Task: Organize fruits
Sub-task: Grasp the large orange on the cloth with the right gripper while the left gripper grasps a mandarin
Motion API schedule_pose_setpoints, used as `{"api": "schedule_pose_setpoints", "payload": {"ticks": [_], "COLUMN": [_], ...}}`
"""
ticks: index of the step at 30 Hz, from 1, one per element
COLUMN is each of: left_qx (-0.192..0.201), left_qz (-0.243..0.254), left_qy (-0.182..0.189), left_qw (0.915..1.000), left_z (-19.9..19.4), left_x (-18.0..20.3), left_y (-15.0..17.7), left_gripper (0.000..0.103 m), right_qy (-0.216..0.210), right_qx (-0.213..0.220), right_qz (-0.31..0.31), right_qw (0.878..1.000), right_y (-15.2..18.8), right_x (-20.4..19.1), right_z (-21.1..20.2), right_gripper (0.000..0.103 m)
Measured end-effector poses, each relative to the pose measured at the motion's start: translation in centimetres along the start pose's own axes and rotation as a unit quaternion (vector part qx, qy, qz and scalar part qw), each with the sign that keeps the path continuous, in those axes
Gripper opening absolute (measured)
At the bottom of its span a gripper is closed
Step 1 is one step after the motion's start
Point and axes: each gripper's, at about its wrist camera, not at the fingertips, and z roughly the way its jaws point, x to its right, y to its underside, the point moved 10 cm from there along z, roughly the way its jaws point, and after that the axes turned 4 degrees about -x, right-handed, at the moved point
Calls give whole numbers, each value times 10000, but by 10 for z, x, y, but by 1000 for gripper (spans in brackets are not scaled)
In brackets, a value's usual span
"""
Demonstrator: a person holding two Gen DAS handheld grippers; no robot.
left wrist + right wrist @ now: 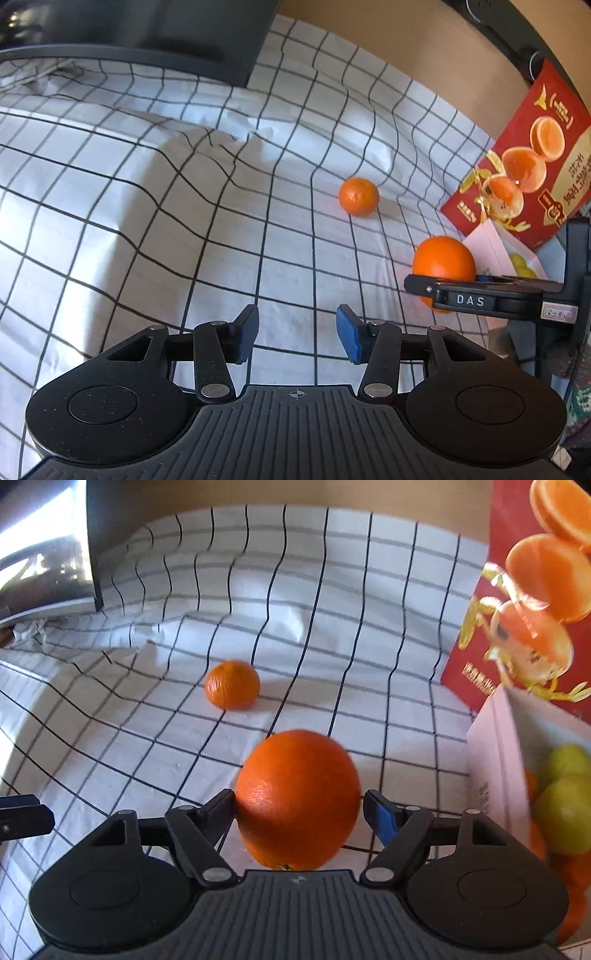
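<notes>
Your right tongs (297, 805) sit around the big orange (297, 799), jaws released: the left pad touches its skin, the blue right pad stands just clear. Your left tongs (297, 334) are spread wide with nothing between them, over bare checked cloth (147, 221). The tabletop cloth gives you open room to the left and ahead, though it rumples into folds farther back. The small mandarin (232, 685) lies alone beyond the big orange, well apart from it. On your right the edge is tight: the pale box (495, 775) stands just beside the tongs, with the red fruit carton (480, 657) behind it. Only the right wrist view looks into that box, showing yellow-green fruits (565, 812) and more orange ones. The left wrist view shows your right tongs side-on.
</notes>
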Motion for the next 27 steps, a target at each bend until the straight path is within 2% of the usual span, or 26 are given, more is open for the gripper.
{"api": "schedule_pose_setpoints", "payload": {"ticks": [2,5,8,13,17,22,27], "left_qx": [-75,-161,-208,-209,-31,266,206], "left_qz": [40,77,248,557,846,1416,1888], "left_qy": [15,62,151,387,549,398,-37], "left_qw": [10000,9998,9994,9975,9949,9888,9818], "left_z": [6,16,26,44,57,77,107], "left_x": [-3,-4,3,22,44,76,90], "left_y": [0,-2,-7,-22,-54,-94,-97], "left_gripper": [51,51,51,51,51,51,51], "right_qy": [15,31,-156,3,272,740,783], "right_qx": [-92,-161,-288,-232,-288,-375,-307], "right_qz": [8,84,278,393,678,901,1104], "right_qw": [10000,9998,9991,9990,9969,9925,9903], "right_y": [3,6,17,56,93,126,140], "right_x": [-2,0,2,9,23,43,51], "right_z": [6,3,-6,-50,-80,-93,-98], "right_gripper": [70,69,69,69,69,69,69]}}
